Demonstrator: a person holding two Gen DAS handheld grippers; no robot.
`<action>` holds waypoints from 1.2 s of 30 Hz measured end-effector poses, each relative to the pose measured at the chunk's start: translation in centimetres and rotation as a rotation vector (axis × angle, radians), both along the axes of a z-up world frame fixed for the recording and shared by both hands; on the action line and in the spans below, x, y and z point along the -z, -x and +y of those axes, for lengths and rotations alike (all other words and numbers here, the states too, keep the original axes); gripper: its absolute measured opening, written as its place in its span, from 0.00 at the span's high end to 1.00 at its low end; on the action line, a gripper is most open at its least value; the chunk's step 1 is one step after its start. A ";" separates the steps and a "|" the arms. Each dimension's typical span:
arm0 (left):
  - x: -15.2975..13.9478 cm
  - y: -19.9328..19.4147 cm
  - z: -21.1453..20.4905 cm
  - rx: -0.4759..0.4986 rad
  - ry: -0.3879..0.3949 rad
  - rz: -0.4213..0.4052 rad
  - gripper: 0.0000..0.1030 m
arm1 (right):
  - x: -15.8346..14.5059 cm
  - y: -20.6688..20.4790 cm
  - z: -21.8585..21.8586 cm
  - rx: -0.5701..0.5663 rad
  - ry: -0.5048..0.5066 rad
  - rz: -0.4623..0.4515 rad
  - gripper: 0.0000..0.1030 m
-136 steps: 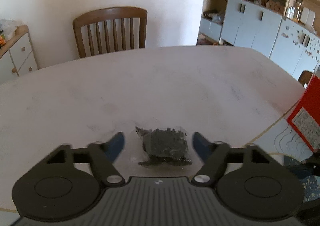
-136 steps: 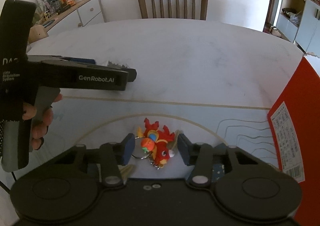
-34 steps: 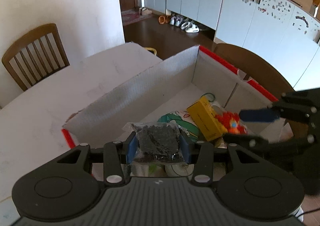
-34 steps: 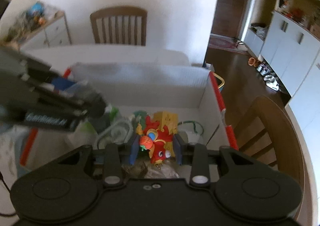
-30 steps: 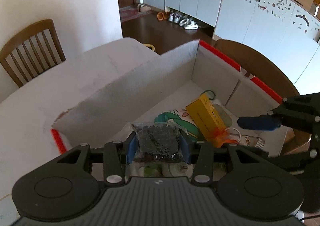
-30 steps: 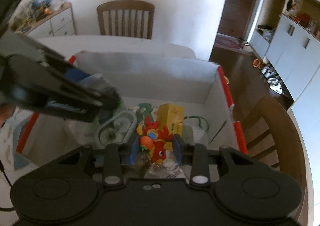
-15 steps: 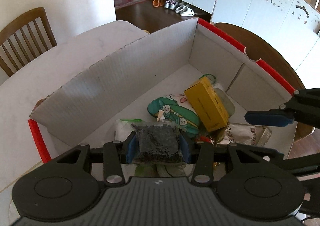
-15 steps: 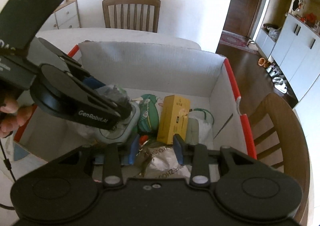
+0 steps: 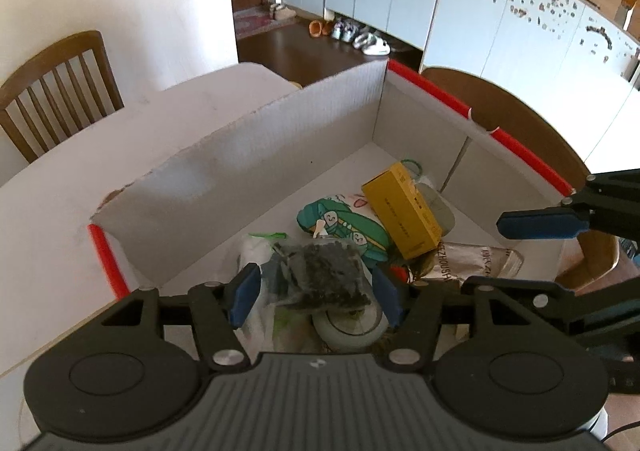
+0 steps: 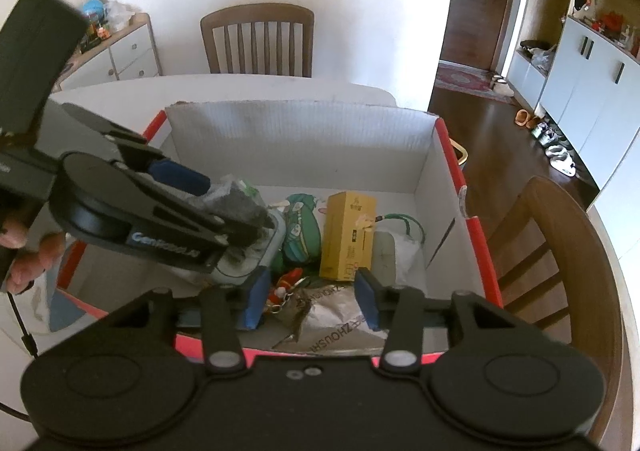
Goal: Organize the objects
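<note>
A red-and-white cardboard box [image 9: 248, 171] [image 10: 304, 139] stands on the table and holds several items. My left gripper [image 9: 314, 291] is open over the box; a clear bag of black bits [image 9: 324, 275] lies loose between its fingers, on a round container [image 9: 348, 325]. My right gripper [image 10: 310, 301] is open above the box's near edge. The red dragon keychain [image 10: 286, 285] lies in the box below it, beside a silver foil pouch [image 10: 340, 321]. The left gripper also shows in the right wrist view [image 10: 208, 207].
In the box lie a yellow carton [image 9: 402, 213] [image 10: 350, 235], a green cartoon pouch [image 9: 344, 225] and a green cord [image 10: 404, 221]. Wooden chairs stand at the table's far side [image 10: 256, 39] and right side [image 10: 560, 251]. A white dresser [image 10: 116, 51] is at the back left.
My left gripper has opened and let go of the bag of black bits inside the box. My right gripper has opened wider, and the red keychain lies in the box.
</note>
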State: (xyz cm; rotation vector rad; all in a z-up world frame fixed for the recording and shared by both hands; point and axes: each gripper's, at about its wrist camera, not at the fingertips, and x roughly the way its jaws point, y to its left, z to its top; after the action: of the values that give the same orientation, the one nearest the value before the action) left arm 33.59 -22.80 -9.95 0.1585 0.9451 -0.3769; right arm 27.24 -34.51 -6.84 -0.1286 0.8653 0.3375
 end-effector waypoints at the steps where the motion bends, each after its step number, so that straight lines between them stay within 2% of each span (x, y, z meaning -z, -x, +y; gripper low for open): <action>1: -0.3 0.3 0.2 -0.003 0.006 -0.010 0.41 | -0.2 0.1 -0.1 0.002 -0.006 -0.003 0.55; 5: -1.6 1.8 1.2 -0.020 0.031 -0.042 0.37 | -1.0 0.9 -0.3 0.019 -0.032 -0.013 0.53; 13: -4.0 5.2 3.5 -0.037 0.071 -0.105 0.37 | -2.7 2.4 0.1 0.070 -0.054 -0.049 0.50; 15: -4.6 6.1 4.1 -0.041 0.081 -0.121 0.37 | -3.2 2.8 0.2 0.088 -0.069 -0.063 0.42; 22: -6.5 8.8 6.0 -0.037 0.120 -0.173 0.31 | -4.1 4.6 1.0 0.130 -0.111 -0.080 0.36; 24: -6.8 9.5 6.5 -0.032 0.125 -0.182 0.30 | -4.3 5.2 1.3 0.142 -0.119 -0.085 0.29; 28: -7.2 10.6 7.6 -0.024 0.138 -0.196 0.28 | -4.6 6.0 1.9 0.154 -0.133 -0.095 0.27; 30: -7.3 11.1 8.1 -0.027 0.139 -0.199 0.22 | -4.8 6.6 2.2 0.159 -0.143 -0.104 0.25; 36: -7.7 12.2 9.6 -0.039 0.172 -0.196 0.17 | -5.3 8.1 3.2 0.187 -0.184 -0.128 0.18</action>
State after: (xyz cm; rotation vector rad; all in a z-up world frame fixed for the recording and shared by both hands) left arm 21.39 -13.17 -2.29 0.0192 0.7178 -0.3967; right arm 19.15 -31.29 -1.52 0.1007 0.7101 0.2297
